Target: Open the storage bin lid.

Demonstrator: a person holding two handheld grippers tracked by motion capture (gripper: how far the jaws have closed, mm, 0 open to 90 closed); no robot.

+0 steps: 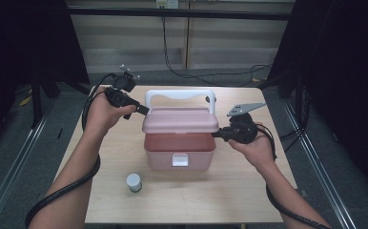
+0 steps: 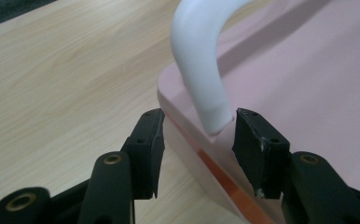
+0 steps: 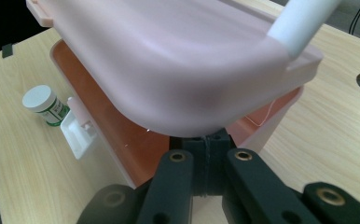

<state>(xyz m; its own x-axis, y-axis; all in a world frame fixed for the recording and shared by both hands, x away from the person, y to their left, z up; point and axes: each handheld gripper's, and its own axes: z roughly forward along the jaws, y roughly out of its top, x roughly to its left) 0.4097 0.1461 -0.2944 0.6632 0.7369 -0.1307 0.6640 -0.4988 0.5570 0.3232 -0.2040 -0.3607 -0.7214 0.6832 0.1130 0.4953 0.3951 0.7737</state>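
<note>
Centrally, pink box (image 1: 179, 143) on pale wood table (image 1: 230, 191).

A light wood counter (image 1: 249, 191) stands on a grey floor (image 1: 10, 143). Black curtains (image 1: 349, 71) hang at both sides. The far wall (image 1: 220, 43) is pale panelling, with a dark bar (image 1: 182, 13) across its top and black cables (image 1: 206, 76) trailing down to the floor. Metal rails (image 1: 10, 162) run along the floor beside the counter.
</note>
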